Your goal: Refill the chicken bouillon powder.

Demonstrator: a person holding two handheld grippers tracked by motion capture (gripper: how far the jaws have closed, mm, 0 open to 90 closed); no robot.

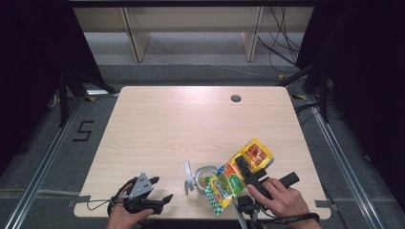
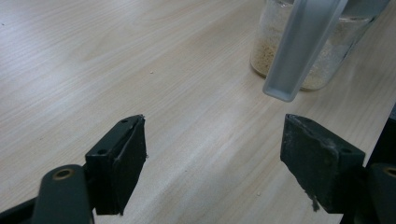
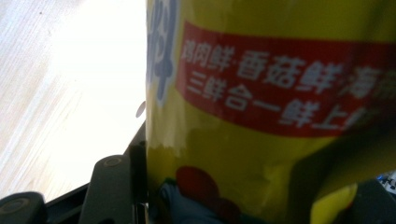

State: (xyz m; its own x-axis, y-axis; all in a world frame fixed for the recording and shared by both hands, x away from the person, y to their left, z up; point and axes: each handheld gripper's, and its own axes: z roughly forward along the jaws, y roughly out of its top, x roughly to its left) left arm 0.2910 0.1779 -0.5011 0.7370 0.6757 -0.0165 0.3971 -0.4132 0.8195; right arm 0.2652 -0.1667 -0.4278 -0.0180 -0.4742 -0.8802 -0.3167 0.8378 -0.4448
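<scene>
A pale wooden worktop [image 1: 181, 124] stands in a dark room with cables on the floor behind. The right gripper [image 1: 248, 174] is clamped on a yellow seasoning bag [image 1: 241, 174], tilted with its checked end down over a clear jar [image 1: 205, 177] just left of it. The jar seems to hold pale granules [image 2: 268, 56], though the glass is cloudy. The left gripper [image 1: 155, 191] rests well left of the jar, jaws wide apart and empty.

One yellow bag [image 1: 241, 174], one glass jar [image 1: 204, 177], two tools.
</scene>
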